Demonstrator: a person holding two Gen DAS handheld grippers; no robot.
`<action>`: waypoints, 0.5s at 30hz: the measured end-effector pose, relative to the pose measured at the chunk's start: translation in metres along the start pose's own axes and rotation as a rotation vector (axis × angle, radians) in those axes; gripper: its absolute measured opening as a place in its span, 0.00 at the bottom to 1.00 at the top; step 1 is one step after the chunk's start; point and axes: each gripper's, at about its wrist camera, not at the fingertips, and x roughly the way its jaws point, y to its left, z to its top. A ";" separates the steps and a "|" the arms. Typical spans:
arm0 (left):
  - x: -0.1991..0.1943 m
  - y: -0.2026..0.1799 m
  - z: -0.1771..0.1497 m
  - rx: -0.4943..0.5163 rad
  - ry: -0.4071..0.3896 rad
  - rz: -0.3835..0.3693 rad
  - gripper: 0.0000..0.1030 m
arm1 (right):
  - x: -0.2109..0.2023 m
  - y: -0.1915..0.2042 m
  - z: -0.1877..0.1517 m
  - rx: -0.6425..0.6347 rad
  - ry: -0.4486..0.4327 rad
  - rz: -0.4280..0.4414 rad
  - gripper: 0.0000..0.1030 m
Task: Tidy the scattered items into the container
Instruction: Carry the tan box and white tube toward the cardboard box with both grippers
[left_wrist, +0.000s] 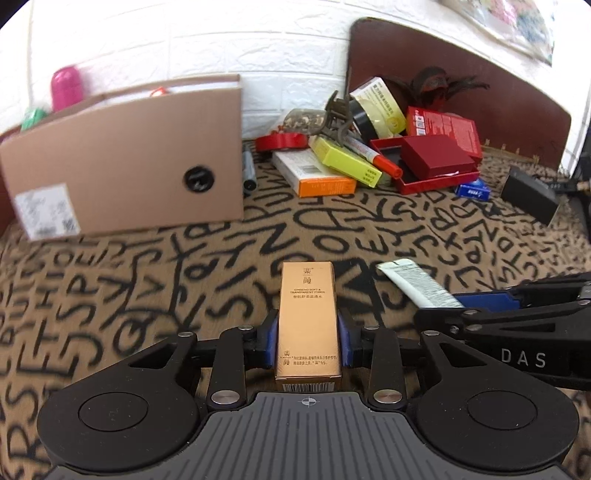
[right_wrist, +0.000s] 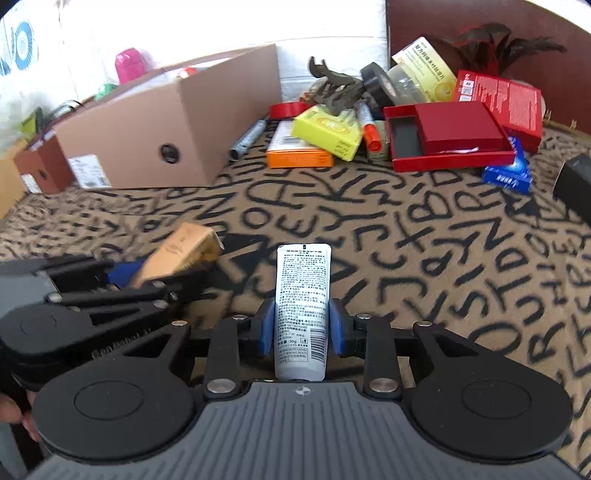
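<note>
Both tongs are loaded for the cardboard box (left_wrist: 125, 155): left tongs (left_wrist: 308, 332) clamp the gold carton (left_wrist: 308, 314) and right tongs (right_wrist: 301, 328) clamp the white tube (right_wrist: 302, 306) lengthwise, both short of it, ready to drop in.

Lettered cloth (left_wrist: 369, 236), cardboard box (left_wrist: 129, 158), misc pile (left_wrist: 369, 155)

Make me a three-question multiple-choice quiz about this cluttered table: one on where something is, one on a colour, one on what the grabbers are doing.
1. The cardboard box sits where, relative to the item pile?
A left
B right
C on top

2. The carton held by the left gripper is:
A blue
B gold
C green

3. The right gripper is:
A open
B shut on nothing
C shut on a white tube

Answers: A, the pile lies to the box's right; B, the gold carton shows between the pads; C, the white tube is clamped.
</note>
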 end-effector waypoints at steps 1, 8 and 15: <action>-0.005 0.004 -0.001 -0.023 0.003 -0.008 0.29 | -0.003 0.005 0.000 -0.002 -0.006 0.010 0.33; -0.047 0.034 0.021 -0.101 -0.107 -0.017 0.29 | -0.030 0.037 0.031 -0.032 -0.094 0.122 0.33; -0.076 0.069 0.072 -0.122 -0.232 -0.002 0.29 | -0.036 0.067 0.091 -0.062 -0.194 0.171 0.33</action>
